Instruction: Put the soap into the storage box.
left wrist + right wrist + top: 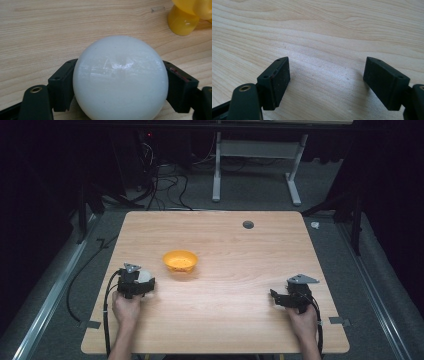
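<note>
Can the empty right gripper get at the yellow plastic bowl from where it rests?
Probably yes: the right gripper, jaws open, has bare wooden table between it and the yellow plastic bowl.

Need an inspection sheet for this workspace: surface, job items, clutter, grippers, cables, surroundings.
Surface: wooden table, pale grain, a dark round grommet near the far edge.
Job's things: white ball between the left jaws; yellow bowl on the table, just beyond and to the right of it, with speckles inside.
Clutter: nothing seen on the table.
Grippers: left gripper shut on the ball, both jaws touching its sides; right gripper open, jaws wide apart over bare wood.
Cables: one black cable trails from the left gripper over the near edge; a tangle on the floor behind.
Surroundings: grey carpet, white desk frame beyond, dark background.
</note>
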Available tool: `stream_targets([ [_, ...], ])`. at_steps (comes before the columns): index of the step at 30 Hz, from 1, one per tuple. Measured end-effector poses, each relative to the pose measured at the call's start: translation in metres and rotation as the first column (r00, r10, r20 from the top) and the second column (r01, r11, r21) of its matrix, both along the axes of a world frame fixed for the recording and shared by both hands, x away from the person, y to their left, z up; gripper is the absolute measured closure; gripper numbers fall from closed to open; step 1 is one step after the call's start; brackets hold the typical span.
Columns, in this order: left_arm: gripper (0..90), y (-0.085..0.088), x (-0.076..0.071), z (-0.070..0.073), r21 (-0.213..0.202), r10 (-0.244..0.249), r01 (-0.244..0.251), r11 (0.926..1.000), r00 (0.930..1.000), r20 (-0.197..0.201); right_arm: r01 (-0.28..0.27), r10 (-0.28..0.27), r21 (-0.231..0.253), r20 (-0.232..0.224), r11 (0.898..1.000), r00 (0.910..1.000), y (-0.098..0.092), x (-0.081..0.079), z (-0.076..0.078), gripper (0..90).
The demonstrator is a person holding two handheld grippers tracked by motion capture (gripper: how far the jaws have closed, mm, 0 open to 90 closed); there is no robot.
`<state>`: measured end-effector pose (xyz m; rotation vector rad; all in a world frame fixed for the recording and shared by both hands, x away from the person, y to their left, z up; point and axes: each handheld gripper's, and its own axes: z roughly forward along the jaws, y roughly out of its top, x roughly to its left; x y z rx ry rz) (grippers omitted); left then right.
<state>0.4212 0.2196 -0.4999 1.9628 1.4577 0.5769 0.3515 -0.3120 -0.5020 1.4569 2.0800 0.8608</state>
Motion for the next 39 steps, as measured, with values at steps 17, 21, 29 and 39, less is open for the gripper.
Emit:
stream_targets([
  [17,23.2,-0.007,-0.01,0.009,-0.019,-0.047,0.047,0.9987,0.9988,0.016,0.0,0.0,0.0,0.0,1.0,1.0,0.0,0.0,0.0,22.3],
  [21,23.2,-0.011,-0.014,0.012,-0.021,-0.07,0.07,0.9973,0.9973,0.022,-0.001,0.001,0.0,0.0,1.0,1.0,0.0,0.0,0.0,22.3],
  [29,23.2,-0.013,-0.018,0.017,-0.035,-0.093,0.094,0.9949,0.9953,0.028,0.0,0.0,0.0,0.0,1.0,1.0,0.0,0.0,0.0,22.3],
  [39,23.2,-0.017,-0.024,0.02,-0.014,-0.119,0.119,0.9927,0.9926,0.024,0.0,0.0,0.0,0.0,1.0,1.0,0.0,0.0,0.0,22.3],
])
